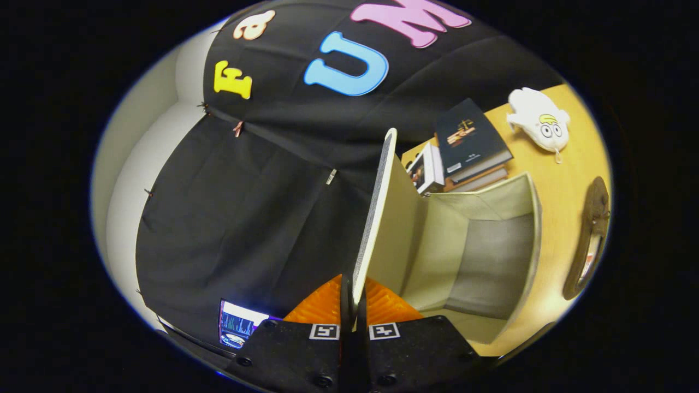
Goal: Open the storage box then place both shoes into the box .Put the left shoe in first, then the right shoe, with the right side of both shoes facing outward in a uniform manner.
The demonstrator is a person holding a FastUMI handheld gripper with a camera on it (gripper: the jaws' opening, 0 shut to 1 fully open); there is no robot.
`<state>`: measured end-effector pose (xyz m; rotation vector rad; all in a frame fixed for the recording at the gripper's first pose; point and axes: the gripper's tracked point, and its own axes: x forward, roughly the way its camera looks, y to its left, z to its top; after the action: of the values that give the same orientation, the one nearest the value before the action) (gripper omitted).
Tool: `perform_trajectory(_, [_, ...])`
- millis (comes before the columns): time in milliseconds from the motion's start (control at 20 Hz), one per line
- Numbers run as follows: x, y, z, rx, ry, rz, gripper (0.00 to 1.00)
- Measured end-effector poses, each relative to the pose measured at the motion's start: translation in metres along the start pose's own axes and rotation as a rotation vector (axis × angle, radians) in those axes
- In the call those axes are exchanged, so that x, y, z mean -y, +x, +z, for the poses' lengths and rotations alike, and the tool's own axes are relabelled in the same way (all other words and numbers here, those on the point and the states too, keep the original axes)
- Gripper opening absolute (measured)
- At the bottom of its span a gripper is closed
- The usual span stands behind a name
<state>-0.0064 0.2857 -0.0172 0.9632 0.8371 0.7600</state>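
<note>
My gripper [354, 297] is shut on the near edge of the storage box's lid [377, 207], both fingers pressing on it. The lid stands swung up, nearly upright, its pale inner face turned toward the box. The beige fabric storage box [532, 240] lies open just beyond the fingers on a wooden table [562, 196]. Its grey floor and bare inner walls show, with nothing inside. The whole scene appears rolled sideways in the gripper view. A brown shoe [592, 240] lies on the table past the box's far rim, partly cut off.
A stack of books [469, 144] with a dark cover on top sits beside the box. A white plush toy [540, 120] lies on the table farther off. Black cloth walls the booth behind the lid. A lit screen [237, 325] glows near the fingers.
</note>
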Motion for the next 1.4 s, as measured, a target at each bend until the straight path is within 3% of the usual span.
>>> perform_trajectory(250, [-0.039, 0.068, -0.028, -0.066, -0.064, -0.003, 0.05])
perform_trajectory(500, [-0.041, 0.133, -0.063, -0.116, -0.107, -0.068, 0.05])
perform_trajectory(750, [-0.044, 0.165, -0.076, -0.11, -0.122, -0.097, 0.1])
perform_trajectory(800, [-0.046, 0.164, -0.073, -0.101, -0.137, -0.1, 0.14])
perform_trajectory(950, [-0.045, 0.149, -0.059, -0.034, -0.219, -0.127, 0.97])
perform_trajectory(1200, [-0.045, 0.093, -0.014, 0.096, -0.343, -0.159, 0.98])
perform_trajectory(1400, [-0.024, 0.029, 0.035, 0.235, -0.374, -0.245, 0.98])
